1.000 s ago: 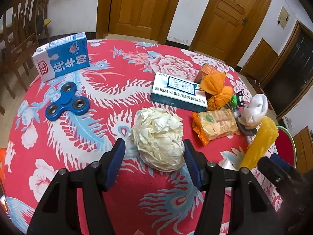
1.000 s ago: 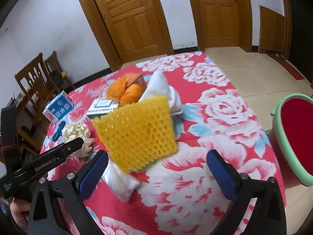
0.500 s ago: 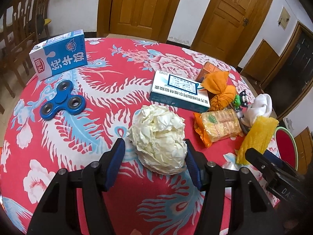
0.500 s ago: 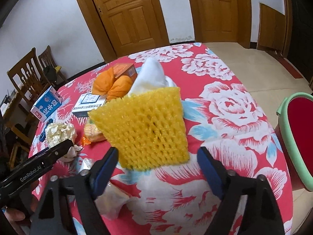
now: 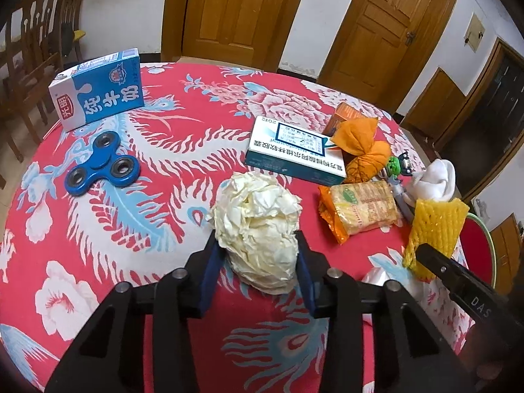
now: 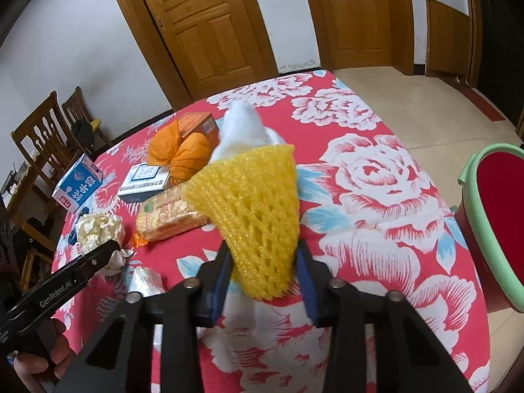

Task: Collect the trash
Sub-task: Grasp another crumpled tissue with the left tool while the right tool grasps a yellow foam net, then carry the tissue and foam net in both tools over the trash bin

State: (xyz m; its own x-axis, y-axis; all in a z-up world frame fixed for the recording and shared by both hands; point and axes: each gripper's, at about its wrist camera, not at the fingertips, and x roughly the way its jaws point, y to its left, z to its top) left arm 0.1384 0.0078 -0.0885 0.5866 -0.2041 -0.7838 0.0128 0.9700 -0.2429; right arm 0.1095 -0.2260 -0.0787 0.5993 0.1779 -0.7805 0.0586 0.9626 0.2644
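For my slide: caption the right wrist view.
Right gripper clamps yellow foam net above floral tablecloth, bin nearby.

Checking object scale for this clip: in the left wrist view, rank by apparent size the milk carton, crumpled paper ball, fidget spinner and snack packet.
1. Crumpled paper ball, though it sits nearest the camera.
2. Milk carton.
3. Fidget spinner and snack packet look alike; not ranked.

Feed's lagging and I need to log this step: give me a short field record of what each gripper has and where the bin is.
left gripper: jaws closed on the crumpled paper ball, on the table
right gripper: jaws closed on the yellow foam net
bin: red bucket with green rim, off the table edge, to the right gripper's right
left on table: milk carton, fidget spinner, snack packet
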